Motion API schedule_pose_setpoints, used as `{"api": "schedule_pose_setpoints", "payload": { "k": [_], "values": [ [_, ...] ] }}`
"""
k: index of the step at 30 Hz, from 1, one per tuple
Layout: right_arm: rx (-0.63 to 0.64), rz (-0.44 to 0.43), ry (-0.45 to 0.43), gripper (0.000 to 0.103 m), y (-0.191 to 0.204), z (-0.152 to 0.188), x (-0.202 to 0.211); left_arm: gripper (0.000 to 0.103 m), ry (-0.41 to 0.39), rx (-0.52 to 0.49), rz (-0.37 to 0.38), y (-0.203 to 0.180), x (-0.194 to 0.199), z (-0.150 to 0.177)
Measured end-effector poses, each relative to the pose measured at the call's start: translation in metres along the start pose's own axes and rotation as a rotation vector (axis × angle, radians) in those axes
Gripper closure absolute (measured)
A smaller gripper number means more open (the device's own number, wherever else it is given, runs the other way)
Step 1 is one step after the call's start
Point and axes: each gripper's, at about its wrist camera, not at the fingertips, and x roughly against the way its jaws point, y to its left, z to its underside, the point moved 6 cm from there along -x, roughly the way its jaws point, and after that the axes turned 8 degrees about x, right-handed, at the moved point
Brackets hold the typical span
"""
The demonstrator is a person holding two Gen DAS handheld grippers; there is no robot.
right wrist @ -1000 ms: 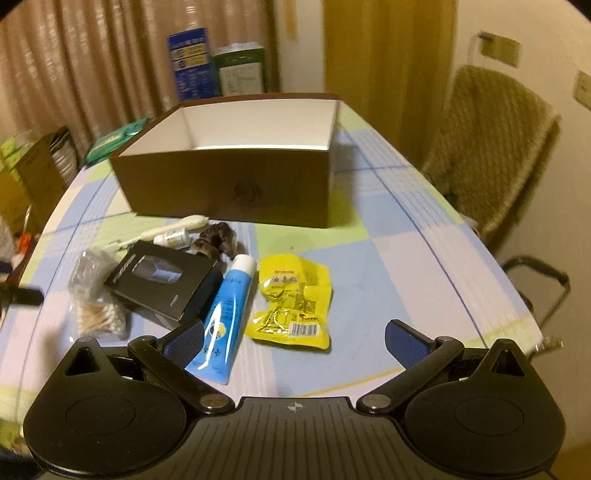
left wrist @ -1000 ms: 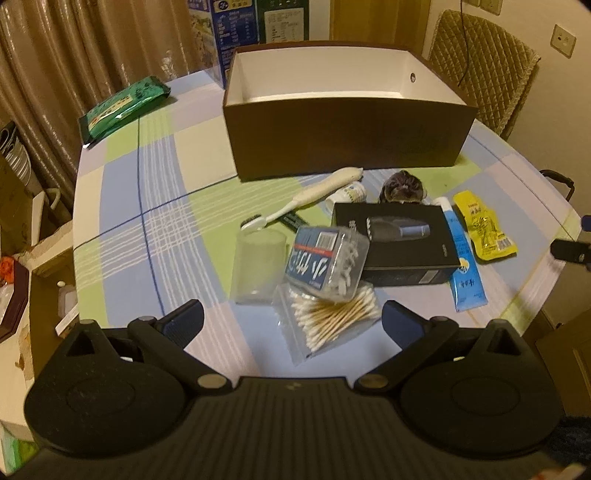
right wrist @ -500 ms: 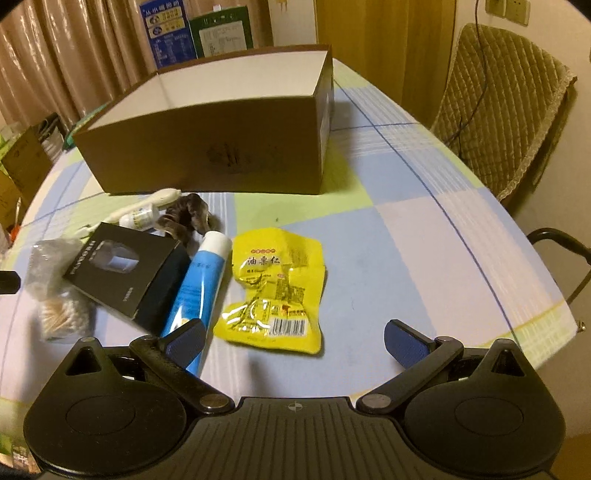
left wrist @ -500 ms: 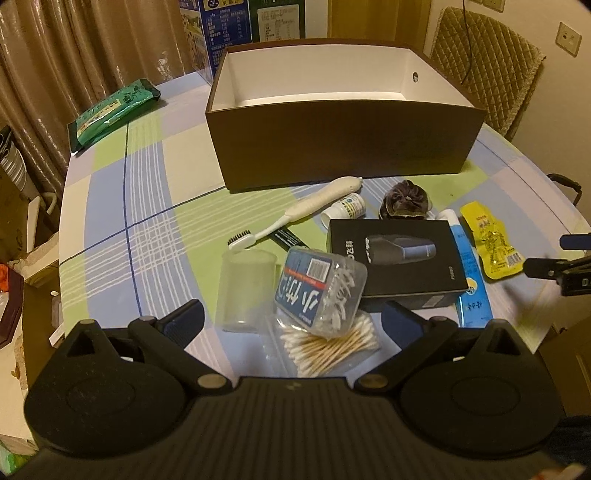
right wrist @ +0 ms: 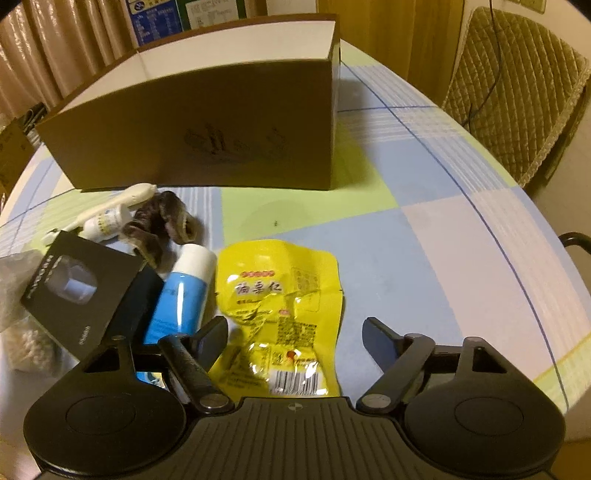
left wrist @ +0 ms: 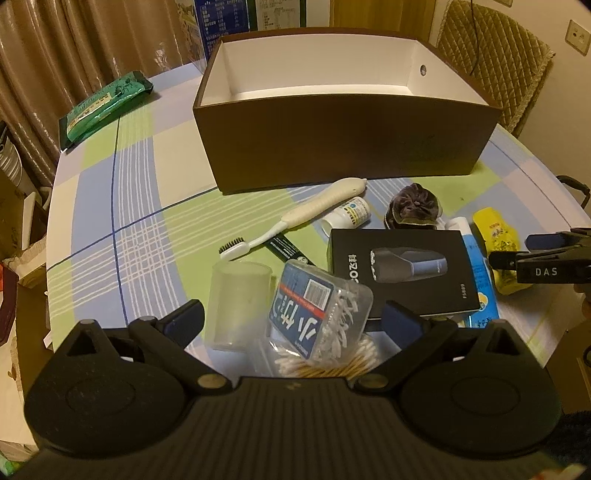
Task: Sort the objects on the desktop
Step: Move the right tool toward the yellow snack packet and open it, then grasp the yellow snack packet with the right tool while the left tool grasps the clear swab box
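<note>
right gripper (right wrist: 293, 334) jaws closing around crinkled yellow foil snack packet (right wrist: 282, 302) lying flat on checked tablecloth (right wrist: 424, 258) beside blue-white tube (right wrist: 181, 295), pads not yet pressing, so pinch packet mid-body, lift clear to open brown cardboard box (right wrist: 192, 125); left gripper (left wrist: 291, 319) spread over clear floss-pick box (left wrist: 319, 308), gripping nothing

1. A home, likely a dining room: a round table (left wrist: 96, 206) wears a checked blue, green and white cloth.
2. A quilted chair (right wrist: 517, 88) stands at the tabletop's far right edge.
3. Long curtains (left wrist: 44, 55) hang behind the far left edge.
4. Toiletries lie on the cloth: a toothbrush (left wrist: 295, 221) and cotton swabs (left wrist: 328, 363).
5. A wall socket (left wrist: 578, 33) shows on the far right.
</note>
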Motion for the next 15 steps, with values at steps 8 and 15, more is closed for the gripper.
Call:
{"api": "schedule_pose_setpoints", "payload": {
  "k": [8, 15],
  "values": [
    [0.104, 0.025, -0.007, 0.032, 0.0036, -0.005, -0.0089, 0.002, 0.007, -0.003, 0.005, -0.0018, -0.0064, -0.0063],
    [0.166, 0.001, -0.018, 0.052, 0.0037, -0.0047, -0.0076, 0.002, 0.006, -0.002, 0.009, -0.002, -0.0082, -0.0103]
  ]
}}
